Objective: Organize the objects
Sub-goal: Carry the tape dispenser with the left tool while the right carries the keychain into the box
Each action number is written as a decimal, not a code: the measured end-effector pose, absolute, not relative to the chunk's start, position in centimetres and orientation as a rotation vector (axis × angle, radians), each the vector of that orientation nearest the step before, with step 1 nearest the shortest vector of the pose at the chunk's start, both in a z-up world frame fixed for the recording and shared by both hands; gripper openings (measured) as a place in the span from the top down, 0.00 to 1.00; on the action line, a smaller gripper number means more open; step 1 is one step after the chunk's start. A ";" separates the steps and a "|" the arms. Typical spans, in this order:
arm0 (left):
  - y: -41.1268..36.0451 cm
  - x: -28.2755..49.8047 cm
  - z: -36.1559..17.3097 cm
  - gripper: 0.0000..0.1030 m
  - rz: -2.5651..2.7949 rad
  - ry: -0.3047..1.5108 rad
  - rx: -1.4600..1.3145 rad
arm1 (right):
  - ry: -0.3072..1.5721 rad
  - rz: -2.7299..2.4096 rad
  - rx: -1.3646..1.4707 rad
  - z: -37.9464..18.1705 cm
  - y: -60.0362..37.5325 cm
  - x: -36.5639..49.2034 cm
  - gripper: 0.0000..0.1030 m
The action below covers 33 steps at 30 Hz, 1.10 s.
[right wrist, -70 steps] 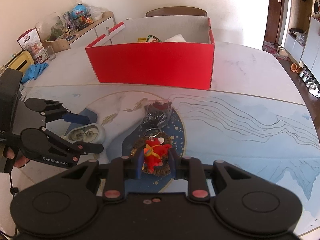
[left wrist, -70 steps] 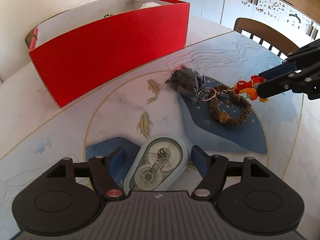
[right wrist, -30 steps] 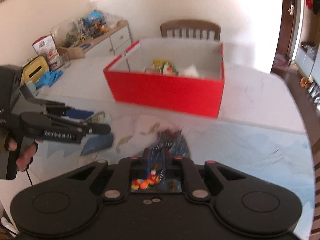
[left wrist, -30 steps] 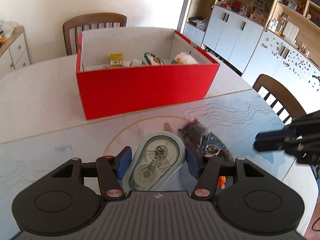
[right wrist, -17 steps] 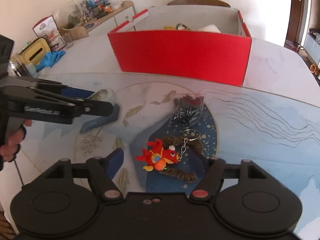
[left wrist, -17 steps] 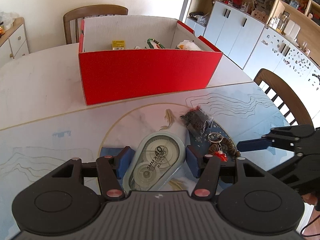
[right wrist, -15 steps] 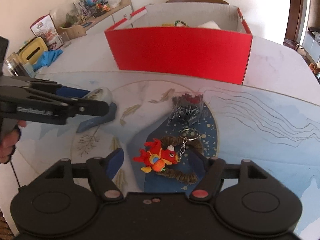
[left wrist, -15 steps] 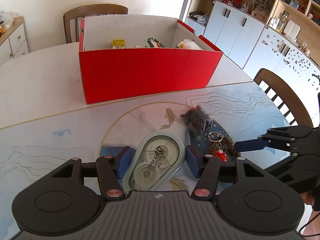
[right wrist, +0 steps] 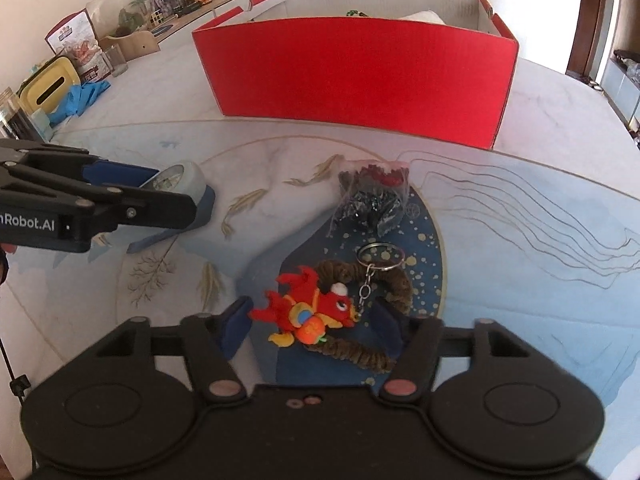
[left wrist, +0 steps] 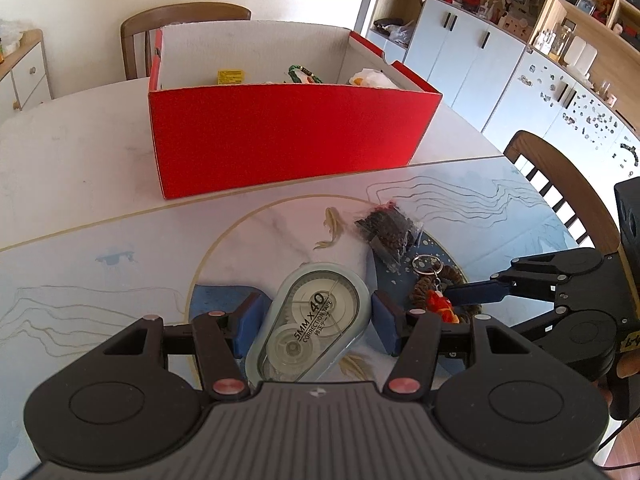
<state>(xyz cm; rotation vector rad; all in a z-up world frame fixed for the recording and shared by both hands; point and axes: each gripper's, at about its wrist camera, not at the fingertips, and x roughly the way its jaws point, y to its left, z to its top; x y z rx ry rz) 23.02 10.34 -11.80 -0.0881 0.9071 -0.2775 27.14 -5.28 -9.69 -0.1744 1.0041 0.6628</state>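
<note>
Lying on a pale table (left wrist: 80,152) with blue fish-pattern mat, cabinets behind: one red box (left wrist: 280,136). Gripping one correction tape (left wrist: 316,320) near box: left gripper (left wrist: 316,322). Closing, apparently untouching, around one fish keychain (right wrist: 312,312): right gripper (right wrist: 312,326).

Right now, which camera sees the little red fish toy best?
The right wrist view: the fish toy lies whole and close between the open fingers, its ring and chain clear. In the left wrist view the fish toy is small, near the right edge, partly hidden behind the left hand-held gripper.
</note>
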 end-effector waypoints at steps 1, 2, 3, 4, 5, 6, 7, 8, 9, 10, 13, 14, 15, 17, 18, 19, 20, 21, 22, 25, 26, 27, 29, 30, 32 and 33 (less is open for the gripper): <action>10.3 23.0 -11.8 0.44 -0.278 0.907 -0.087 | 1.005 0.665 -0.176 -9.6 -5.3 27.2 0.47; 10.2 23.0 -11.8 0.44 -0.278 0.907 -0.086 | 1.003 0.666 -0.180 -9.6 -5.3 27.1 0.48; 10.2 23.0 -11.8 0.44 -0.278 0.907 -0.085 | 0.995 0.664 -0.192 -9.5 -5.3 27.0 0.48; 10.2 23.0 -11.8 0.44 -0.278 0.907 -0.087 | 0.987 0.663 -0.204 -9.3 -5.3 26.9 0.48; 10.2 23.0 -11.8 0.44 -0.277 0.906 -0.088 | 0.982 0.664 -0.210 -9.1 -5.3 26.8 0.53; 10.1 23.0 -11.8 0.44 -0.276 0.905 -0.089 | 0.979 0.665 -0.211 -8.9 -5.4 26.8 0.56; 10.1 23.0 -11.7 0.44 -0.277 0.904 -0.089 | 0.976 0.670 -0.210 -8.5 -5.5 26.8 0.62; 10.1 23.1 -11.6 0.44 -0.276 0.901 -0.090 | 0.970 0.674 -0.214 -8.2 -5.6 26.7 0.69; 10.0 23.1 -11.5 0.44 -0.276 0.900 -0.090 | 0.964 0.673 -0.225 -7.9 -5.6 26.7 0.69; 10.0 23.1 -11.5 0.44 -0.276 0.899 -0.091 | 0.955 0.671 -0.237 -7.7 -5.6 26.6 0.70; 9.8 23.1 -11.2 0.44 -0.278 0.892 -0.091 | 0.939 0.665 -0.247 -7.1 -5.9 26.6 0.70; 9.7 23.1 -11.0 0.44 -0.278 0.890 -0.090 | 0.928 0.662 -0.244 -6.7 -6.1 26.6 0.70; 9.7 23.1 -10.9 0.44 -0.279 0.888 -0.089 | 0.918 0.660 -0.239 -6.4 -6.3 26.7 0.70; 9.7 23.1 -10.5 0.44 -0.278 0.884 -0.086 | 0.905 0.663 -0.213 -5.4 -6.8 26.9 0.71; 9.7 23.1 -10.2 0.44 -0.279 0.882 -0.086 | 0.896 0.663 -0.204 -4.9 -7.0 27.0 0.71; 9.7 23.2 -10.0 0.44 -0.278 0.881 -0.089 | 0.887 0.663 -0.201 -4.3 -7.1 27.0 0.71; 9.6 23.3 -9.7 0.44 -0.277 0.882 -0.089 | 0.884 0.662 -0.196 -3.9 -7.3 27.1 0.71; 9.6 23.3 -9.4 0.44 -0.276 0.882 -0.088 | 0.882 0.662 -0.188 -3.3 -7.5 27.3 0.71; 9.6 23.4 -9.0 0.44 -0.273 0.882 -0.085 | 0.880 0.663 -0.180 -2.7 -7.7 27.4 0.71; 9.6 23.7 -7.7 0.44 -0.268 0.875 -0.072 | 0.871 0.667 -0.163 -1.0 -8.0 27.9 0.71; 9.6 23.8 -7.3 0.44 -0.266 0.872 -0.068 | 0.865 0.671 -0.156 -0.5 -8.1 28.1 0.71; 9.6 23.9 -6.8 0.44 -0.263 0.870 -0.065 | 0.858 0.674 -0.154 0.1 -8.2 28.2 0.71; 9.7 24.3 -5.8 0.44 -0.256 0.866 -0.057 | 0.845 0.678 -0.150 1.2 -8.2 28.6 0.71; 9.6 24.5 -5.3 0.44 -0.254 0.862 -0.052 | 0.838 0.685 -0.146 1.8 -8.2 28.8 0.71; 9.6 24.9 -4.1 0.44 -0.250 0.850 -0.038 | 0.818 0.691 -0.138 3.1 -8.1 29.3 0.71; 9.7 25.1 -3.6 0.44 -0.250 0.845 -0.030 | 0.811 0.696 -0.131 3.6 -8.1 29.6 0.71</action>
